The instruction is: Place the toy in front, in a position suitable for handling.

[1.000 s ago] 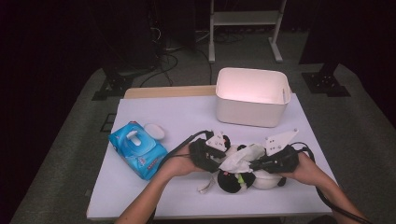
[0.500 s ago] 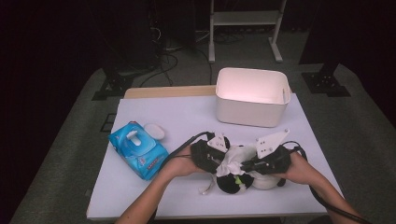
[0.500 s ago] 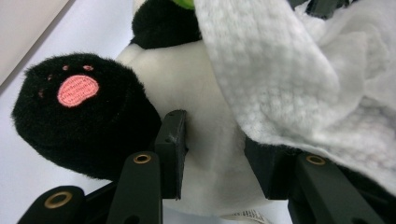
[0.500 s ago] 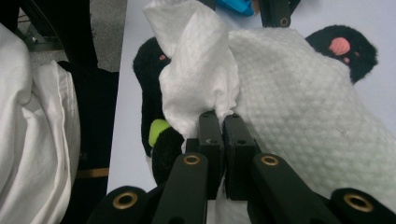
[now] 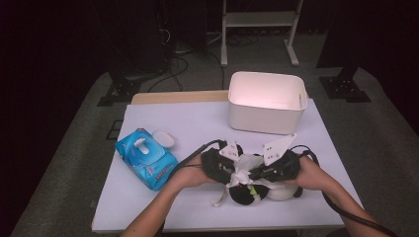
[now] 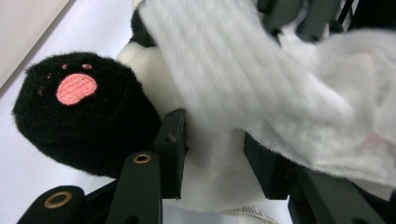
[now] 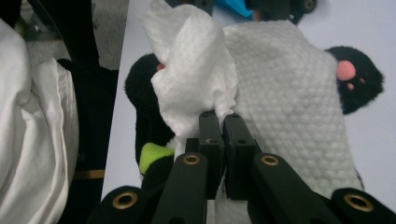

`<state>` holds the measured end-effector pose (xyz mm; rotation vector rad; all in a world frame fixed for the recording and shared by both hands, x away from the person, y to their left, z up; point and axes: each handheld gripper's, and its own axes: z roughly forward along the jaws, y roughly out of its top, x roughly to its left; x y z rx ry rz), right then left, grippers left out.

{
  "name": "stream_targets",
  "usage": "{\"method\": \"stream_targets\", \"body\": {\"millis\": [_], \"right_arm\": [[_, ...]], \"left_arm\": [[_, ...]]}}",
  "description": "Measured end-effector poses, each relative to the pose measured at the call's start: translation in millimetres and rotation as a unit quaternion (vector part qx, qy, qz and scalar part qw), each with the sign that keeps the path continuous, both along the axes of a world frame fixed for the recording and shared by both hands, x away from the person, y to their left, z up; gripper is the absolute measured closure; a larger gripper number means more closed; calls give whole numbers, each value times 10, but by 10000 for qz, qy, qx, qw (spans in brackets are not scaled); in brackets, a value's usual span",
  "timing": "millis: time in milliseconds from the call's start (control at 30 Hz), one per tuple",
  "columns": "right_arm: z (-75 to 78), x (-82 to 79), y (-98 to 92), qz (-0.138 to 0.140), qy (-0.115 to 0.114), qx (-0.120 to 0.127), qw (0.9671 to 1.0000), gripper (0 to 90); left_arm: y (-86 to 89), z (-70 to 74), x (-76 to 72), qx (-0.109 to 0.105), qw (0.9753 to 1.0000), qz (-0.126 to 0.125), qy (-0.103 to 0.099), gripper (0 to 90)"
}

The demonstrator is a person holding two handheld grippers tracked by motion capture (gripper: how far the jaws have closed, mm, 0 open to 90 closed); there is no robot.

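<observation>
A black and white plush toy (image 5: 279, 192) lies on the white table (image 5: 188, 118) near its front edge. In the left gripper view its black paw (image 6: 70, 112) has a pink pad. My left gripper (image 5: 235, 177) holds the toy's white body, which fills the space between the jaws (image 6: 212, 154). A white wipe (image 5: 244, 165) is draped over the toy. My right gripper (image 5: 250, 175) comes in from the right, its jaws shut on a bunched fold of the wipe (image 7: 196, 70). In its own view the right gripper (image 7: 223, 123) sits over the textured sheet covering the toy (image 7: 359, 79).
A blue pack of wet wipes (image 5: 146, 158) lies at the left with a white oval lid (image 5: 163, 139) beside it. A white bin (image 5: 267, 101) stands at the back right. A wooden board (image 5: 178, 97) edges the table's far side.
My right gripper has moved a little to the left, closer to the left gripper, drawing the wipe across the toy. The left gripper has stayed in place.
</observation>
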<state>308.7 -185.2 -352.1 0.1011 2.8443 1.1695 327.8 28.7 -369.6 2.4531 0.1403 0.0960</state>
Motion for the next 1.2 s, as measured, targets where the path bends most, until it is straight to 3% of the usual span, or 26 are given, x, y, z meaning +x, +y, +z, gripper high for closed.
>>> {"method": "stream_targets", "body": {"millis": [100,300,433,567,800,1000,1167,1200], "right_arm": [[-8,25,-48,-57,57,84,9999,869],[-22,24,-167,-170,164,285,9993,868],[-33,-7,-125,-132,131,266,9995,868],[-48,-82,-21,78,168,194,9996,868],[-19,-129,199,382,167,323,9986,868],[22,-141,208,443,258,533,9973,868],[-24,-122,196,424,292,351,9981,868],[-59,-111,172,343,234,186,9990,868]], "left_arm": [[25,9,-1,-57,10000,30,30,582],[49,63,14,73,10000,1,-2,574],[32,10,26,68,10000,5,64,580],[42,-11,41,10,10000,1,93,588],[25,-17,25,84,9999,-45,54,589],[39,-39,29,-31,9999,-32,122,591],[47,-42,12,-13,9999,-52,115,593],[46,-46,9,-40,9999,-35,115,593]]}}
